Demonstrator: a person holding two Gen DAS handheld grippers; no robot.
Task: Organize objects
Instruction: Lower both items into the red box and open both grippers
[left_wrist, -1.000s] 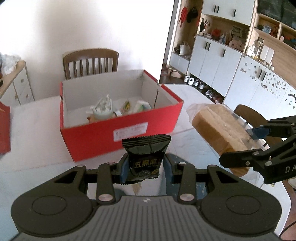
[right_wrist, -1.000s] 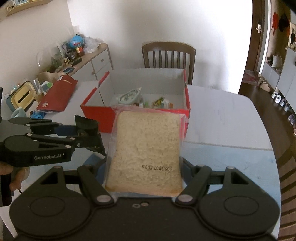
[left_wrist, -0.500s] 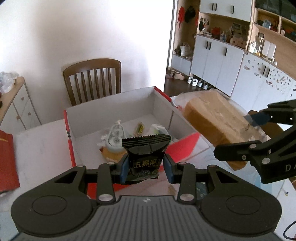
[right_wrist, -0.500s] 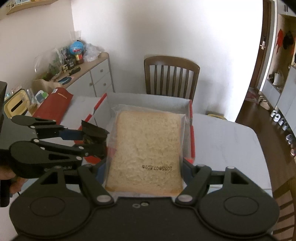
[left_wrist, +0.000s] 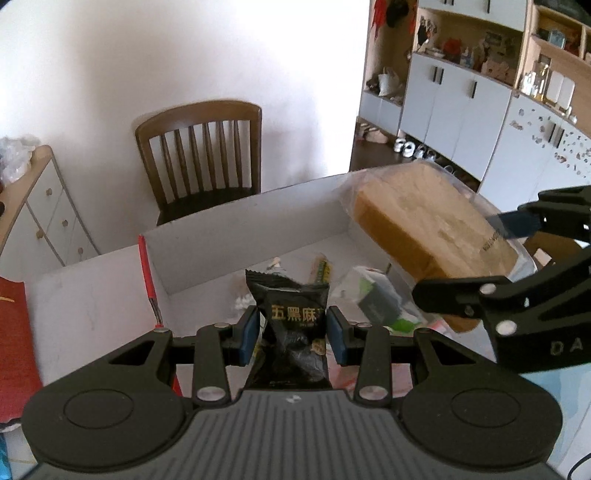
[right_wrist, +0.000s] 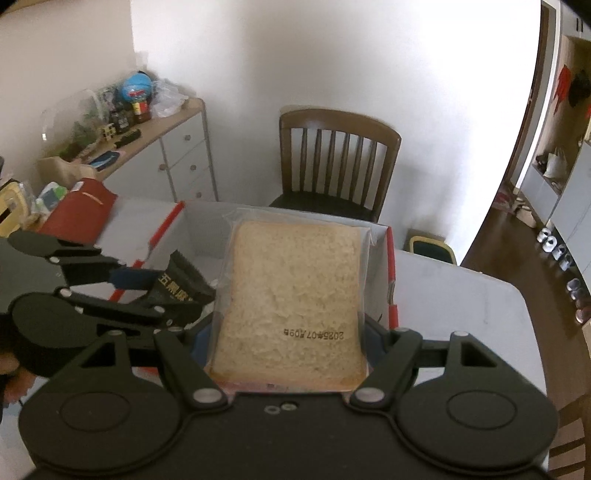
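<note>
Between the blue pads (left_wrist: 246, 334) of the black left gripper (left_wrist: 291, 334) sits a glossy black snack packet (left_wrist: 291, 325) printed with gold characters. Beyond the tongs lies an open cardboard box (left_wrist: 236, 236), red outside with a white interior, holding a small green-and-white wrapped packet (left_wrist: 376, 299) and a yellow-striped sachet (left_wrist: 322, 267). To the right, the black right gripper (right_wrist: 290, 341) carries a clear-wrapped slice of bread (right_wrist: 295, 295), pale tan crumb with a browner crust and a dark printed date. Behind the box stands a dark brown wooden slatted chair (left_wrist: 201, 155). Left of the tongs lies a flat red bag (left_wrist: 14, 347) with a gold mark. The table (right_wrist: 461, 314) is white.
</note>
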